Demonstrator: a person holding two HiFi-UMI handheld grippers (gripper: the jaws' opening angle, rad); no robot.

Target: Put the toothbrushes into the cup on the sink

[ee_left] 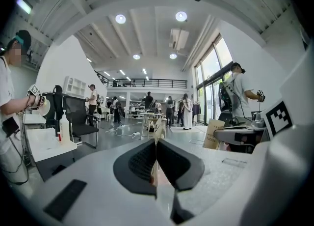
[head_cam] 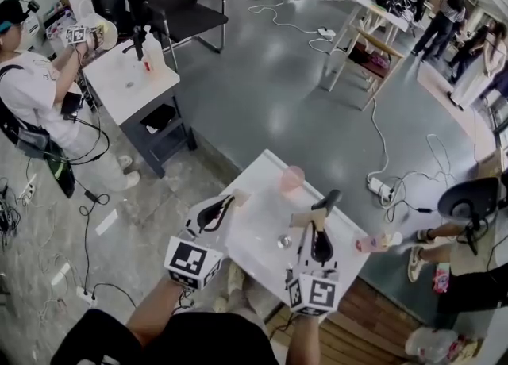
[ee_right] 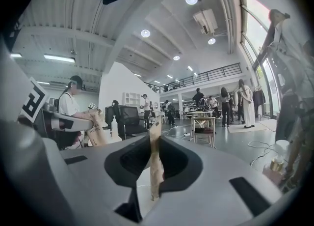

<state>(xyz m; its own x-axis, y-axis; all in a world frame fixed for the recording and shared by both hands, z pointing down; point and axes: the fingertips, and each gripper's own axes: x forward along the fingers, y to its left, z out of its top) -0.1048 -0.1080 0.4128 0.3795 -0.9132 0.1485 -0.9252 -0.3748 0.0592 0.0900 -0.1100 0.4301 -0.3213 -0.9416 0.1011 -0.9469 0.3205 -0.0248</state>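
Only container I can see on the white counter (head_cam: 252,238) is the pink cup (head_cam: 291,179), upright near the far edge. It's translucent and too small in the head view for me to tell what's inside. The left gripper (head_cam: 232,201) has its fingers (ee_left: 140,163) pressed together on the thin edge of a brown cardboard toothbrush pack (head_cam: 240,197), which sticks out past the tips. Same deal with the right gripper (head_cam: 315,231): fingers clamped on a second toothbrush pack (ee_right: 154,163) standing upright between them. Both packs hang over the counter on my side of the cup and clear of it. The left one is near the cup's left side, the right one is closer to me, by the metal drain (head_cam: 283,242). The cup sits roughly between the two packs
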